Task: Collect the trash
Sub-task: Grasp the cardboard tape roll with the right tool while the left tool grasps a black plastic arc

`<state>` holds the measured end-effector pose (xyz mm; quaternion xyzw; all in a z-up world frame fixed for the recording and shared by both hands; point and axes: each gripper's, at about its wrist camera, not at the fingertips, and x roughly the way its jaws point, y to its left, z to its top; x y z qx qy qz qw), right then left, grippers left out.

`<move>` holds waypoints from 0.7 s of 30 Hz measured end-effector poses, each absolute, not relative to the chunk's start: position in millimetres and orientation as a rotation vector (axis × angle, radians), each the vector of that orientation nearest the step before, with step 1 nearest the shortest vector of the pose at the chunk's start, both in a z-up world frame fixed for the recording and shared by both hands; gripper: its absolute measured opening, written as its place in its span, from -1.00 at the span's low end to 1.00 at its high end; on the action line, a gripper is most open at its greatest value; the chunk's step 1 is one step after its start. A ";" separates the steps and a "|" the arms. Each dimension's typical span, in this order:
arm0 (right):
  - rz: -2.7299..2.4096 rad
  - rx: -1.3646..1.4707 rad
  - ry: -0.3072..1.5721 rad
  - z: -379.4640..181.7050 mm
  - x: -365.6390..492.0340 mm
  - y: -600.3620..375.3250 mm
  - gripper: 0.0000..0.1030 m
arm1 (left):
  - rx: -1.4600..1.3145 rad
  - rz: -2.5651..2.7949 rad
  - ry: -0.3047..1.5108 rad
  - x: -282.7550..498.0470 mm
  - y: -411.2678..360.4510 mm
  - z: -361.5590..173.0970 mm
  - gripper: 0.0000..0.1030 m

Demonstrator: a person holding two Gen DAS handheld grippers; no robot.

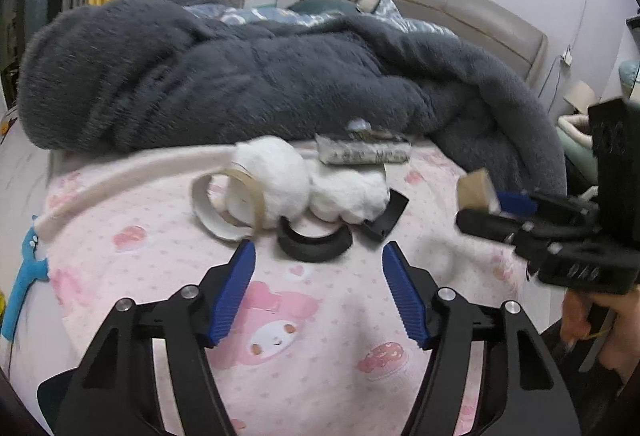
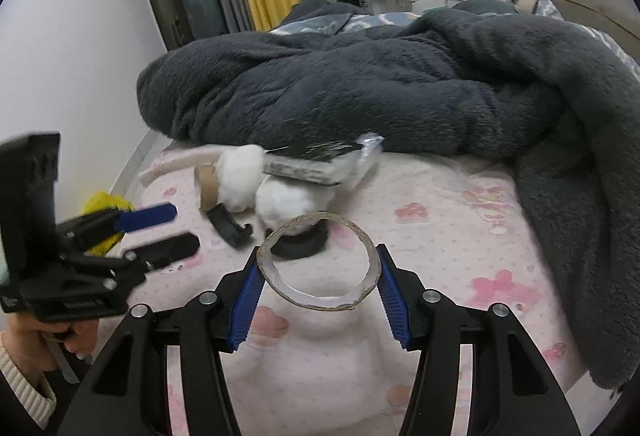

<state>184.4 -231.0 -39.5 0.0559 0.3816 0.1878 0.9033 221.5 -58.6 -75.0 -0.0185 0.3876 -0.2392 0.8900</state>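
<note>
Left wrist view: the left gripper [image 1: 319, 260] hangs open over the bed [image 1: 132, 220], its fingers empty; a black ring [image 1: 316, 241] lies just ahead between them, the nearest trash. Right wrist view: the right gripper [image 2: 319, 272] pinches a cardboard ring [image 2: 319, 261], lifted above the black ring.

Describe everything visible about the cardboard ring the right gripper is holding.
The cardboard ring is a thin, empty tape core of brown cardboard, paler inside, with a rough, frayed edge. It is a little squashed, wider than tall in the right wrist view. The right gripper clamps it across its width, one blue pad on each side. It appears lifted off the pink bedsheet, its opening facing the camera, with the black ring seen behind it.
</note>
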 end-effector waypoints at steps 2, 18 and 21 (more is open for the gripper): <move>0.388 0.135 0.787 -39.9 185.5 -238.0 0.08 | -0.033 -0.496 0.819 223.9 -63.5 -79.8 0.33; 0.395 0.158 0.778 -40.4 181.3 -263.6 0.08 | -0.020 -0.432 0.856 248.1 -77.9 -98.4 0.12; 0.394 0.161 0.784 -42.9 181.3 -265.8 0.08 | -0.021 -0.422 0.856 250.3 -78.1 -99.9 0.16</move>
